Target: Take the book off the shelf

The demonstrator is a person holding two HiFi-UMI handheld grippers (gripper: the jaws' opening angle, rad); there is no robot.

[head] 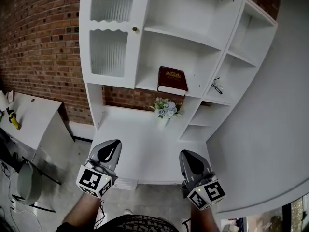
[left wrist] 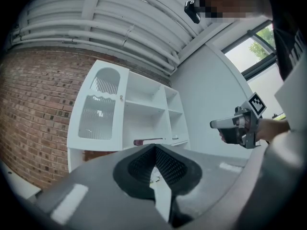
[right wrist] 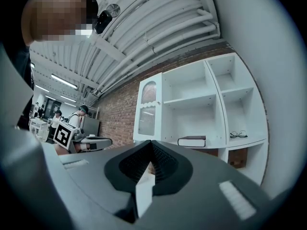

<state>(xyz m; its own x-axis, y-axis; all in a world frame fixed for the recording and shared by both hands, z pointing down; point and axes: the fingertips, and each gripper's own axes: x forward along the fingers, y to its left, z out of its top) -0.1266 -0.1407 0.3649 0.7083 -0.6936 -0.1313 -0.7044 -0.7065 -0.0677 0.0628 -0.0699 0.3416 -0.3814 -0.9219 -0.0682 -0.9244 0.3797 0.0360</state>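
Observation:
A dark red book point(head: 172, 79) with gold print lies flat on the middle shelf of a white shelf unit point(head: 203, 42); it also shows as the book point(left wrist: 146, 141) in the left gripper view and the book point(right wrist: 192, 141) in the right gripper view. My left gripper point(head: 114, 146) and right gripper point(head: 187, 157) hover side by side over the front edge of the white desk, well short of the book. Both are shut with nothing between them. The left gripper's own jaws point(left wrist: 156, 169) and the right's point(right wrist: 148, 169) point toward the shelves.
A small vase of flowers point(head: 165, 108) stands on the desk point(head: 140, 149) below the book. Glasses point(head: 217, 86) lie on the right-hand shelf. A ribbed glass cabinet door point(head: 112, 30) is at upper left. A white wall point(head: 270, 129) curves along the right; a side table point(head: 29, 115) stands at left.

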